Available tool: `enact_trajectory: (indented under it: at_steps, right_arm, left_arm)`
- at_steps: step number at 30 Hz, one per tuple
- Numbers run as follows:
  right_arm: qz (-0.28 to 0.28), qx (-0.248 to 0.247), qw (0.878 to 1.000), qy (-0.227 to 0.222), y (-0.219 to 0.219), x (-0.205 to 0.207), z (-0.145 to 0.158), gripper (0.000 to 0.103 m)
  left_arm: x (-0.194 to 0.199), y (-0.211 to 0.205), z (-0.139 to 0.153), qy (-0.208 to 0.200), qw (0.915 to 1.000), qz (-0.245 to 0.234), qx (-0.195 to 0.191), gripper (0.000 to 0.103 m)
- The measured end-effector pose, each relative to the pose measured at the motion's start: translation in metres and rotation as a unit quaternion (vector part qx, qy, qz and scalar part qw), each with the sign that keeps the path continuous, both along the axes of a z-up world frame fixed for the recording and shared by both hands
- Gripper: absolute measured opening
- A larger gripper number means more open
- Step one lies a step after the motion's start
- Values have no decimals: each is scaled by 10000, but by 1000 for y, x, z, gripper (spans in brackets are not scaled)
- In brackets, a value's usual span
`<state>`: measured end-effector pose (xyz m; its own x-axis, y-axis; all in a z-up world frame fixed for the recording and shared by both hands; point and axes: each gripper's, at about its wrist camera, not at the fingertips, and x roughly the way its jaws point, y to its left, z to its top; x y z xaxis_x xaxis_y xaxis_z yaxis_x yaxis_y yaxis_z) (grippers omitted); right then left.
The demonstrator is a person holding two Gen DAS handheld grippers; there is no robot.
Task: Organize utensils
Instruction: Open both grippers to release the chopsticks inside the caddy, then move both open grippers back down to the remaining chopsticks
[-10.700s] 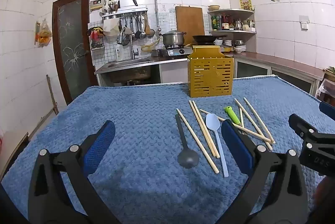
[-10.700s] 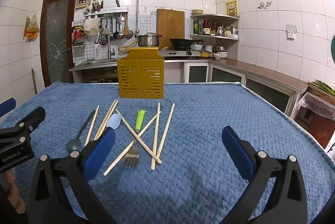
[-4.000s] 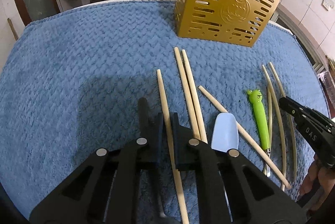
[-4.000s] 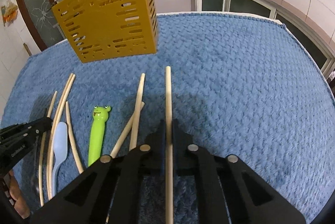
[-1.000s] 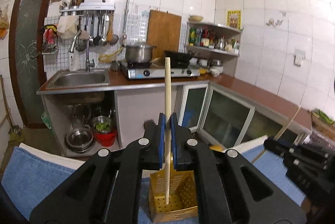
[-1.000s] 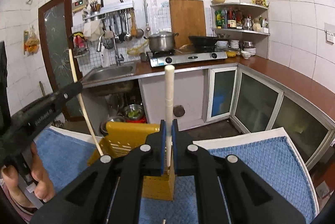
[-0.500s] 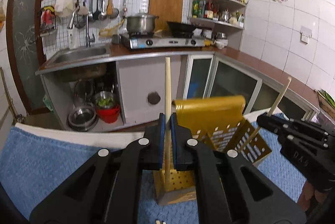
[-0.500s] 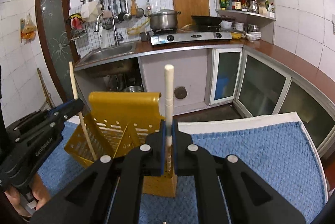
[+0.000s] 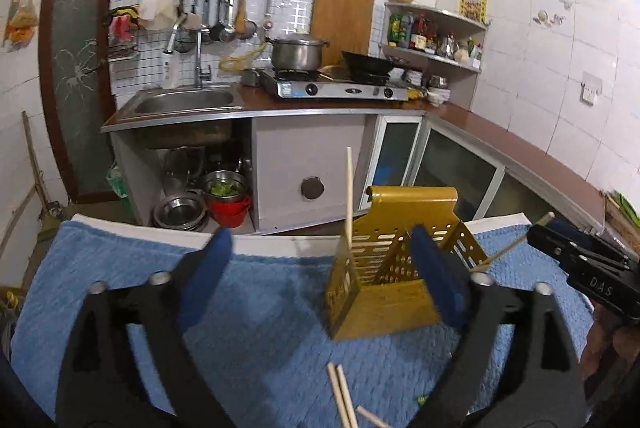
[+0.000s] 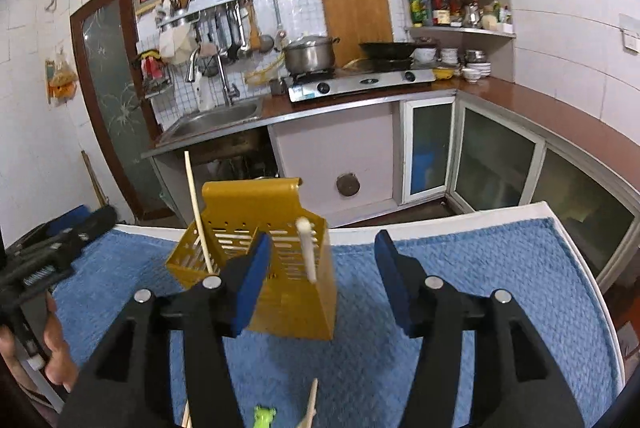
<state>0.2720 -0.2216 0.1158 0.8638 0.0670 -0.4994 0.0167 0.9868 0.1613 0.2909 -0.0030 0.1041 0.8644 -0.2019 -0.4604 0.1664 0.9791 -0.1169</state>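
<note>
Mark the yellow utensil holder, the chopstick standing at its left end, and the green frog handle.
yellow utensil holder (image 10: pixel 296 304): right wrist view, front slotted wall.
chopstick (image 10: pixel 195 200): right wrist view, mid shaft above the holder's rim.
green frog handle (image 10: pixel 264 416): right wrist view, frog head at the bottom edge.

Utensil holder (image 9: pixel 384 292) upright on the tabletop (image 9: pixel 260 308), both hand-held grippers near it

The left hand-held gripper (image 9: pixel 320 268) hangs before the holder, fingers spread, one to the holder's left and one across its front; the right hand-held gripper (image 10: pixel 320 276) likewise has one finger before the holder and one to its right. Two chopsticks stand in the holder: one (image 9: pixel 349 196) upright at its left side, another (image 10: pixel 307 252) leaning at its right side. Nearer the camera, loose chopsticks (image 9: pixel 342 396) lie on the tabletop before the holder, a fork handle (image 10: pixel 264 416) beside them. Behind the tabletop run a sink (image 9: pixel 184 102) at left and a stove (image 9: pixel 336 88) to its right.
</note>
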Motion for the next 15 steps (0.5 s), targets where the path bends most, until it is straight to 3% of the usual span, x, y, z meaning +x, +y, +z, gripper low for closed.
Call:
enact_trajectory:
  at_steps: [7,15]
  right_arm:
    - [-347,-4,9994,-54,-11,-52,-7,71]
    - [-495,-88,9985,200,-3,-87,-48,72]
  left_arm:
    - [-40,17,-8,291,9993,199,107,98]
    - [-72,14,-53,735,9963,114,426,98]
